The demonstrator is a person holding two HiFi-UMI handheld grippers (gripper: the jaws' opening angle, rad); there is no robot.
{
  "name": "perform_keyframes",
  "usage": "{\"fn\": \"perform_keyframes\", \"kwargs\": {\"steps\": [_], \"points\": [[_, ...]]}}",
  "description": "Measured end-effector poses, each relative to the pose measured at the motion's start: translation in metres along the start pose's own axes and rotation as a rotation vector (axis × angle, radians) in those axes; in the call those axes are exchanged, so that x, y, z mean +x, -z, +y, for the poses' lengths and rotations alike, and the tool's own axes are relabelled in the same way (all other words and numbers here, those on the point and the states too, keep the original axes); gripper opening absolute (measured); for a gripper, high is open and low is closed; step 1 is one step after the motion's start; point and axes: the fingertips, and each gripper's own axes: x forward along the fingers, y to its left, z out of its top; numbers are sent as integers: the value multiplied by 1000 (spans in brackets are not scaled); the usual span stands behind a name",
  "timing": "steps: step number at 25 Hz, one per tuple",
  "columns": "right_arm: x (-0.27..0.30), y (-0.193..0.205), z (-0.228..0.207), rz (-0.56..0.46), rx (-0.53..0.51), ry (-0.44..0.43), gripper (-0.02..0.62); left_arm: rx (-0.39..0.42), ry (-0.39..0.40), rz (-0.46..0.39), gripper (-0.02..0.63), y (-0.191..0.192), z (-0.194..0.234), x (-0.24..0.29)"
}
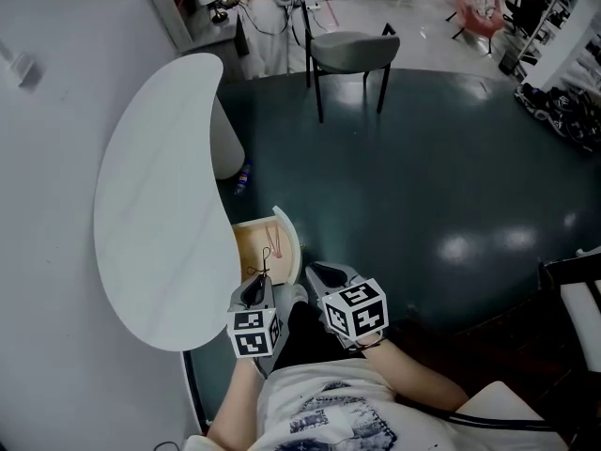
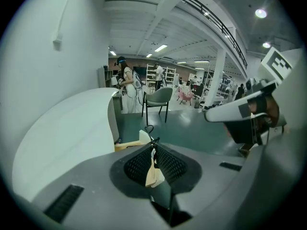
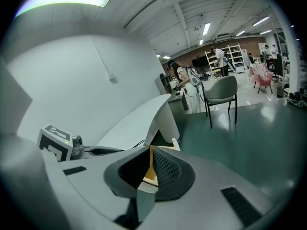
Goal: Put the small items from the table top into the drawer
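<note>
The left hand-held gripper point(image 2: 153, 146) pinches a small black looped item point(image 2: 149, 128) between nearly closed jaws. It sits right above the open drawer point(image 1: 293, 247) at the surface's point(image 1: 160, 205) near edge, apparently ready to drop it in. The right hand-held gripper point(image 3: 150, 152), narrow and empty, hangs beside the drawer front.

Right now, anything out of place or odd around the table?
One thing: a small bottle-like object lies on the floor beside the table's pedestal, not on the table top. It is too small to identify. The drawer stands open; nothing looks spilled or damaged.
</note>
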Motion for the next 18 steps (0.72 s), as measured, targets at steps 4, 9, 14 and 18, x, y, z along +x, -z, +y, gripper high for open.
{"fn": "perform_keyframes", "kwargs": {"steps": [4, 9, 14, 18], "points": [[11, 2, -8, 23, 13, 18, 35, 1, 22, 19, 49, -1, 2, 18], [27, 11, -19, 61, 38, 35, 35, -4, 48, 54, 49, 4, 8, 46], [53, 27, -35, 100, 51, 49, 35, -2, 70, 96, 49, 18, 17, 79], [82, 34, -57, 103, 71, 72, 35, -10, 71, 119, 49, 31, 27, 109]]}}
